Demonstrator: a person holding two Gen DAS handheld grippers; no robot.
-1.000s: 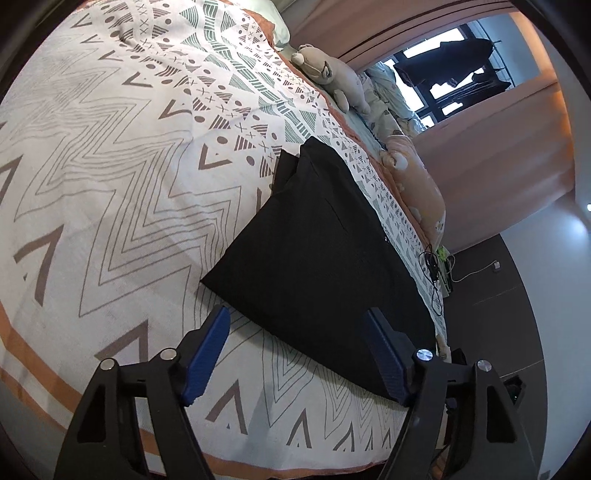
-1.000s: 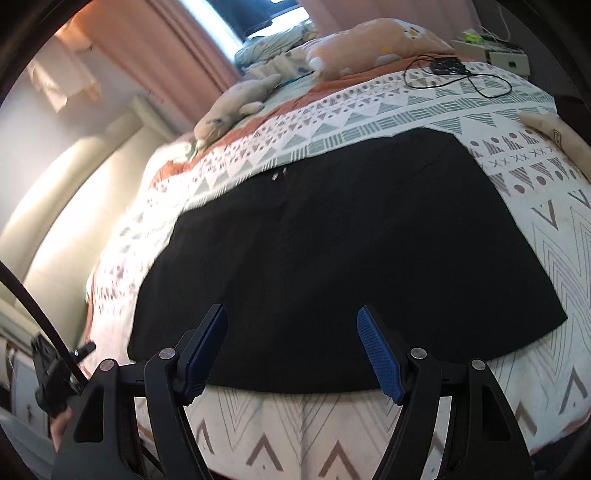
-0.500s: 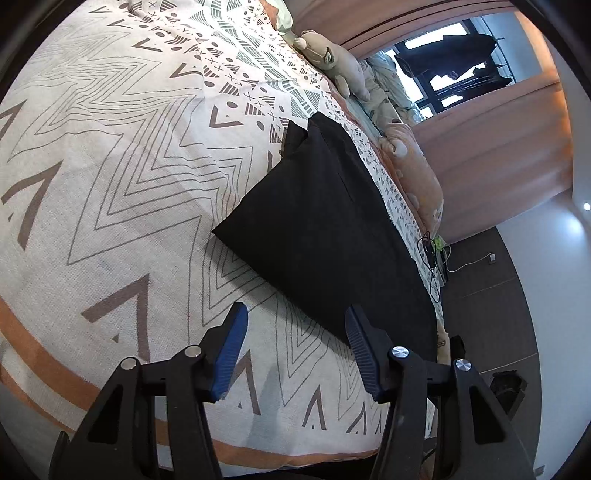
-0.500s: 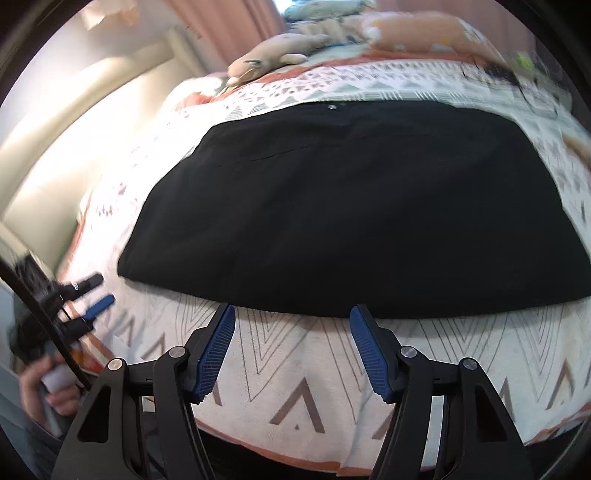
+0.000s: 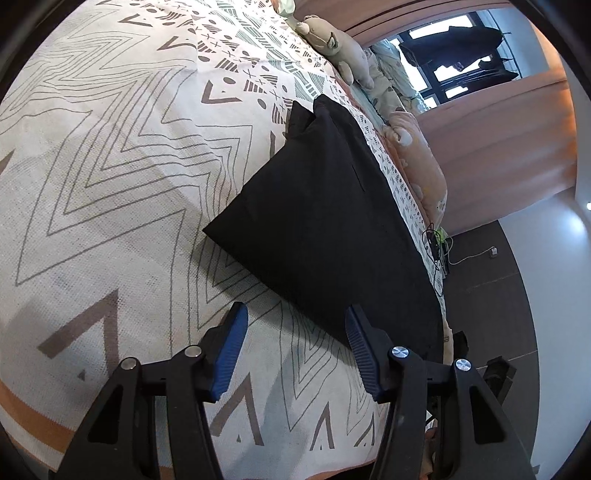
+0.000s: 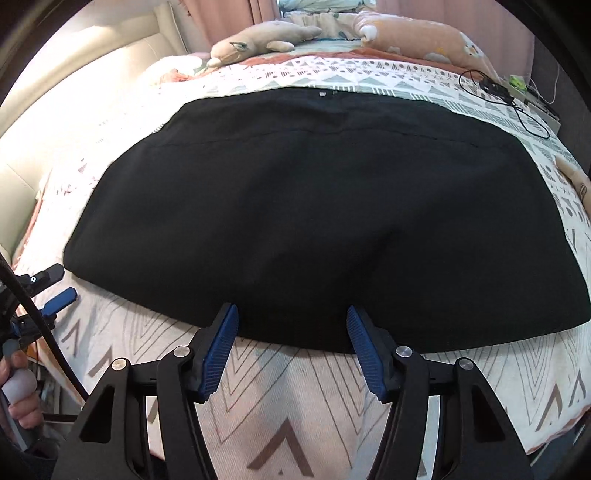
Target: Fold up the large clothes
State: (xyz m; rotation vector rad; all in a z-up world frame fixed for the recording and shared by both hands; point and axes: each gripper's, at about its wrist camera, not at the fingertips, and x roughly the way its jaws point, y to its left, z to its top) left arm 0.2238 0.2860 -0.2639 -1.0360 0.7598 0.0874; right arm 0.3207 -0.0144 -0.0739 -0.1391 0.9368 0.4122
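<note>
The right hand-held gripper is seen with jaws closing, the near hem of the black garment between its blue pads, not yet pinched. The left hand-held gripper is held part open and empty over the patterned bedspread, beside the garment's corner. Plush toys are lined along the far edge.

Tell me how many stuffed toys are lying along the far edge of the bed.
2: a grey plush animal toward the headboard, and a peach plush toy beside it toward the foot. More may be hidden.
</note>
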